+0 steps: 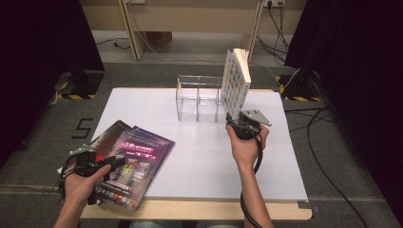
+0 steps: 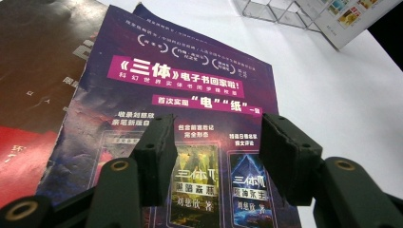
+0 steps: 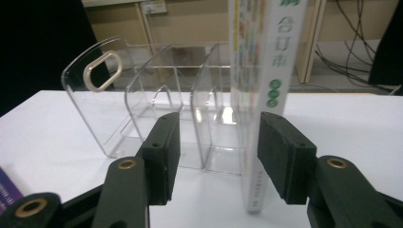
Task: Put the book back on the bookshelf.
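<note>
A white book [image 1: 236, 80] stands upright on the table, leaning at the right end of a clear acrylic rack [image 1: 199, 97] with dividers. My right gripper [image 1: 231, 119] is at the book's near bottom corner. In the right gripper view the white spine [image 3: 263, 61] rises between the open jaws [image 3: 218, 137], close to the right pad, with a wide gap on the left. My left gripper [image 1: 119, 161] hovers open over a purple magazine [image 1: 138, 161]. Its jaws [image 2: 216, 137] frame the magazine's cover [image 2: 190, 80] with nothing between them.
A dark red-and-black magazine [image 1: 107, 137] lies partly under the purple one at the table's near left. The white table top [image 1: 199, 156] spreads between the hands. Black curtains, stands and cables surround the table on the floor.
</note>
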### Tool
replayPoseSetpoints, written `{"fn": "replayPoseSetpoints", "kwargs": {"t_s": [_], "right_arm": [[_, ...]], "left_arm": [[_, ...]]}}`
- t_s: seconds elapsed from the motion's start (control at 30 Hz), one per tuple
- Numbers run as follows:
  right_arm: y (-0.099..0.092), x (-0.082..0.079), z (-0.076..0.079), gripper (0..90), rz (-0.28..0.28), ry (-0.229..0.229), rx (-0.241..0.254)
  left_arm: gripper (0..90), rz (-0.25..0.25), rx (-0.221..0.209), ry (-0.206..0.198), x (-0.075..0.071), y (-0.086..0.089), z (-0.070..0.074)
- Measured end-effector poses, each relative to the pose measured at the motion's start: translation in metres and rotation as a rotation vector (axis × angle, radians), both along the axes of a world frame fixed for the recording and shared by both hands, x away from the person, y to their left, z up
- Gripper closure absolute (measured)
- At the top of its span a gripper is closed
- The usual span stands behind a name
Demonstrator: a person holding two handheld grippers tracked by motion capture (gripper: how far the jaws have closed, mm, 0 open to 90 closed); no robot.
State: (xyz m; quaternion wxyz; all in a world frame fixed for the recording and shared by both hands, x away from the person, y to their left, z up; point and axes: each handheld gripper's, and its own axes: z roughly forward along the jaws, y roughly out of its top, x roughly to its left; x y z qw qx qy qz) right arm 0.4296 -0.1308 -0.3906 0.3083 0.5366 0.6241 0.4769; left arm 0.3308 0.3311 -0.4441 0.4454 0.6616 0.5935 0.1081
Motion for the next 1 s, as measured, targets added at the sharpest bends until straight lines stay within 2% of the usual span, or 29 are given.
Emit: {"fn": "replayPoseSetpoints", "kwargs": {"t_s": [0.27,0.33,0.53,0.77,0.9,1.0], "right_arm": [[0.012,-0.003,-0.010,51.8,0.053,0.045,0.020],[0.016,-0.003,-0.012,52.6,0.071,0.056,0.016],[0.027,-0.005,-0.022,53.5,0.110,0.092,0.018],[0.041,-0.008,-0.033,53.5,0.149,0.127,0.008],[0.049,-0.010,-0.039,53.5,0.176,0.147,-0.002],[0.053,-0.011,-0.043,53.5,0.188,0.162,-0.007]], "left_arm": [[46.5,0.005,0.035,0.007,0.001,0.001,-0.001],[46.8,0.014,0.059,0.007,0.002,0.002,-0.001],[48.4,0.036,0.082,0.009,0.006,0.007,-0.002],[51.1,0.058,0.129,0.029,0.016,0.013,-0.006],[53.1,0.069,0.129,0.036,0.024,0.018,-0.006],[55.1,0.087,0.132,0.058,0.032,0.024,-0.009]]}}
